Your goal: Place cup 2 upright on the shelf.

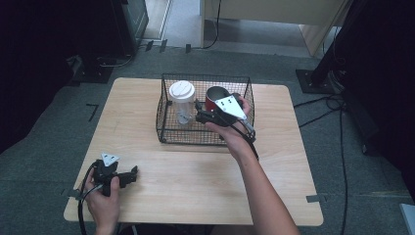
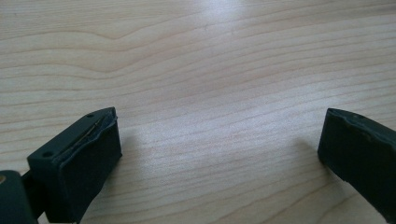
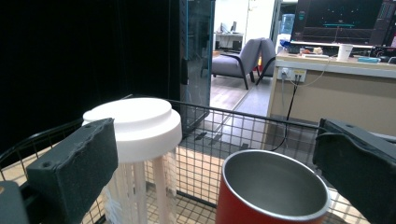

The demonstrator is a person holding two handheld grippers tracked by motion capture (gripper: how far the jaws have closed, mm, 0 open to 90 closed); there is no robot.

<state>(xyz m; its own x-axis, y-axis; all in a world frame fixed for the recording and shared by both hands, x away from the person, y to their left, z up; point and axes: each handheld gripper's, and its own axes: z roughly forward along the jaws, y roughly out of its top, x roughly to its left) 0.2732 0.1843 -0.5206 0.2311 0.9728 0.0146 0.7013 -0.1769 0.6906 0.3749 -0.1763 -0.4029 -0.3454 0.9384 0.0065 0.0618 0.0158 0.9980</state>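
On the wooden table (image 1: 195, 171) we see a black wire basket (image 1: 169, 132) toward the far side, holding a clear jar with a white lid (image 1: 182, 100) on the left and a red metal cup (image 1: 214, 97) (steel-lined, empty) just right of it. The right gripper (image 1: 199, 115) hangs over the basket, its jaws spread wide with nothing gripped, the cup below between them. The left gripper (image 1: 128, 175) rests near the table's near left corner, jaws wide apart over bare wood.

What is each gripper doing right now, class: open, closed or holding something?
Left gripper: open, empty, low over the table.
Right gripper: open, empty, above the red cup.
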